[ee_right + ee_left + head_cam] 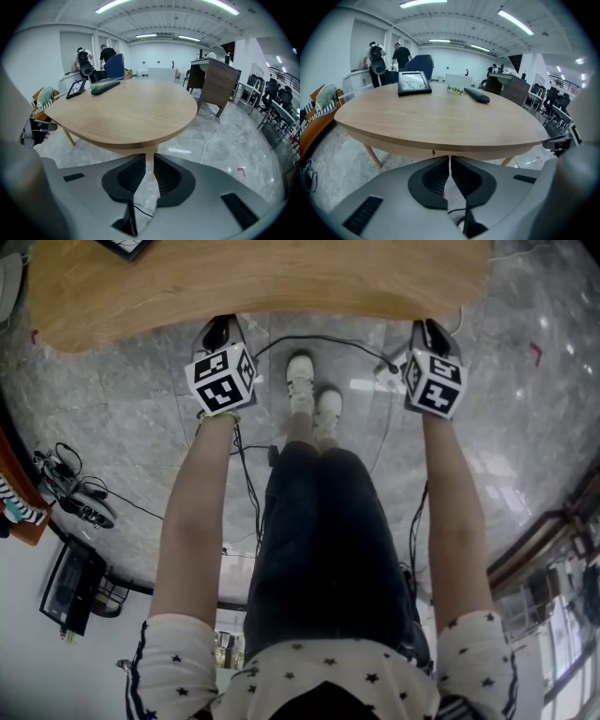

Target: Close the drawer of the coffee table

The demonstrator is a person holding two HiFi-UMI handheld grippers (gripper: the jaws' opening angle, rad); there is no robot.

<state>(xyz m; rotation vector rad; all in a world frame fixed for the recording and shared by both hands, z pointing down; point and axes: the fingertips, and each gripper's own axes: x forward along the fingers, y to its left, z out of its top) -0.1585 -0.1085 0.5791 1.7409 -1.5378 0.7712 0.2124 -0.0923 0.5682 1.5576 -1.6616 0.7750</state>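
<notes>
Head view: my left gripper (219, 329) and right gripper (429, 334) reach the near edge of the round light-wood coffee table (262, 287), over a grey marble floor (131, 418).

Left gripper view: the jaws are all but together with nothing between them, aimed at the table's rim (440, 145). I cannot pick out the drawer.

Right gripper view: the jaws stand narrowly apart and empty, facing the same rim.
</notes>
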